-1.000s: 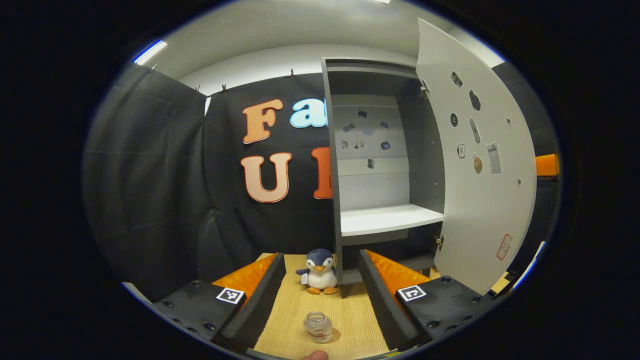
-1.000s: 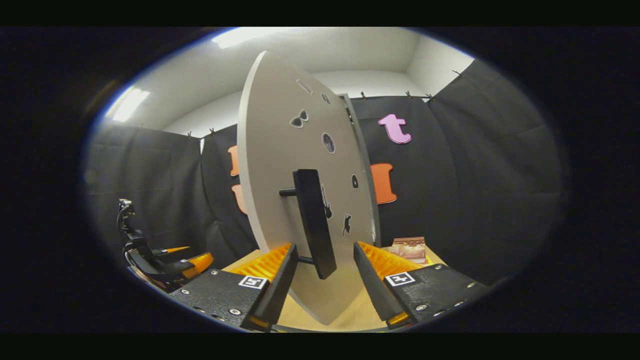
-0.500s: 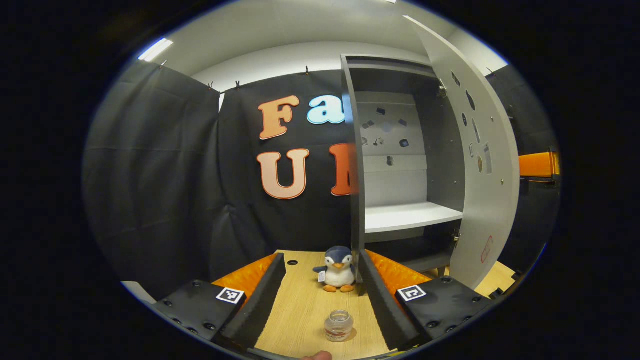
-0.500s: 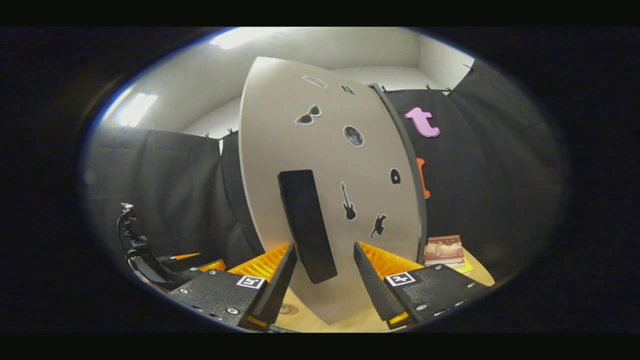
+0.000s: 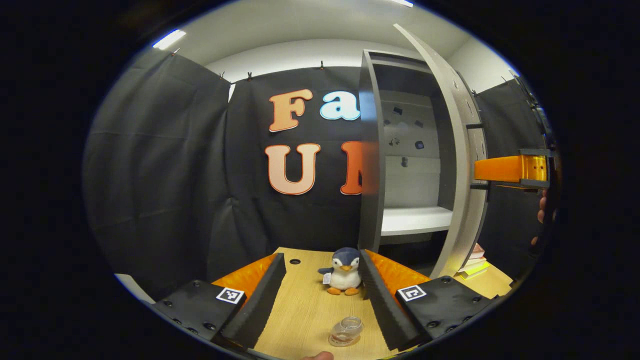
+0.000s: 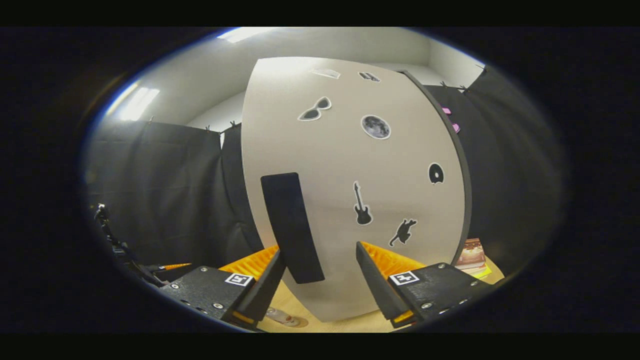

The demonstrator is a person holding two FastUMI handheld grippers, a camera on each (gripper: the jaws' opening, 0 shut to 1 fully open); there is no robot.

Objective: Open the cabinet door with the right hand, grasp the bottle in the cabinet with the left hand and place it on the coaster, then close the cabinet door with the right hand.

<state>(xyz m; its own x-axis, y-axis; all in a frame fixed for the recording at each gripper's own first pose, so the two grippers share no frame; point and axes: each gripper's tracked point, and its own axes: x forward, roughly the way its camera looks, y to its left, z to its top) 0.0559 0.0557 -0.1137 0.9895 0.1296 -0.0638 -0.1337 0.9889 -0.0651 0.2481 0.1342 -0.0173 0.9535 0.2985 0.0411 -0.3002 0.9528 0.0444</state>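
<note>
Bottle [image 5: 346, 331] sits on a round coaster [image 5: 343, 342] near the front edge of the worktop [image 5: 305, 305], framed between the spread fingers of the left tool [image 5: 322, 292], which is released and grips nothing. It is a small clear jar-like thing with a wide open mouth and a label band, standing upright. Behind it a toy penguin [image 5: 344, 271] stands by the cabinet's [image 5: 371, 165] left wall. Further right, the cabinet door [image 6: 350, 190] is partly ajar, its pale face dotted with dark stickers. The long black handle [image 6: 291, 227] rises between the fingers of the right tool [image 6: 320, 270], whose jaws are apart, so it is not clenched on the handle; whether a finger touches the handle I cannot tell.

Closing looks like the step in hand. To do it well, push the door evenly along its swing rather than shoving the handle sideways, ease off as the edge meets the cabinet frame, and keep the left tool low and clear of the door's path. Books [image 6: 470, 255] lie at the worktop's right edge.
</note>
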